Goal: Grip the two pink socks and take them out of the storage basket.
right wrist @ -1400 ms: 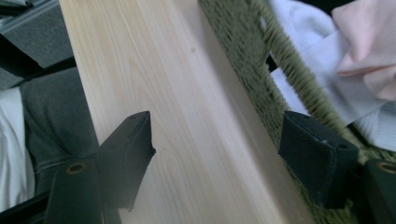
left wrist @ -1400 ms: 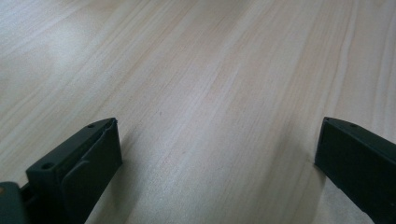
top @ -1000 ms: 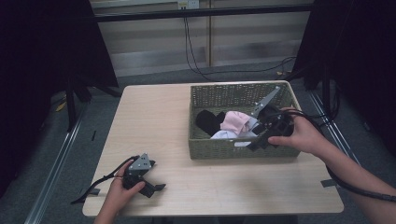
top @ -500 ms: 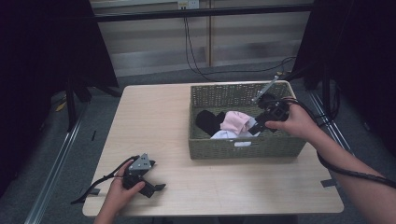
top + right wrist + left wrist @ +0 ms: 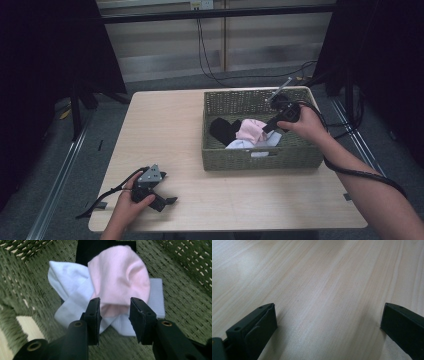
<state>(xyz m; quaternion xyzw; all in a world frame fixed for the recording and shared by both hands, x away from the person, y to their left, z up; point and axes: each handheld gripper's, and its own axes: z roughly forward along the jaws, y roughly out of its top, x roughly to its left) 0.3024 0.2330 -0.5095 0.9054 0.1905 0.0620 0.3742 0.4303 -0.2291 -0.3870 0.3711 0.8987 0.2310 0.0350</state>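
Note:
A green woven basket (image 5: pixel 260 161) at the right of the table holds a pink cloth (image 5: pixel 250 130), a white cloth (image 5: pixel 244 145) and a black cloth (image 5: pixel 223 129). My right gripper (image 5: pixel 267 127) reaches into the basket from the right. In the right gripper view the right gripper (image 5: pixel 115 302) is open, its jaws straddling the near edge of the pink cloth (image 5: pixel 120 277), which lies on the white cloth (image 5: pixel 67 282) and the black cloth (image 5: pixel 100 247). My left gripper (image 5: pixel 167 201) rests low at the table's front left, and the left gripper (image 5: pixel 328 308) is wide open over bare wood.
The light wooden table (image 5: pixel 165 130) has free room left of the basket. The basket's woven walls (image 5: pixel 180 290) close in around the right gripper. Dark curtains and metal stands surround the table, and cables hang behind it.
My right gripper moved from above the basket's front right down into it, up to the pink cloth. The left gripper stayed put.

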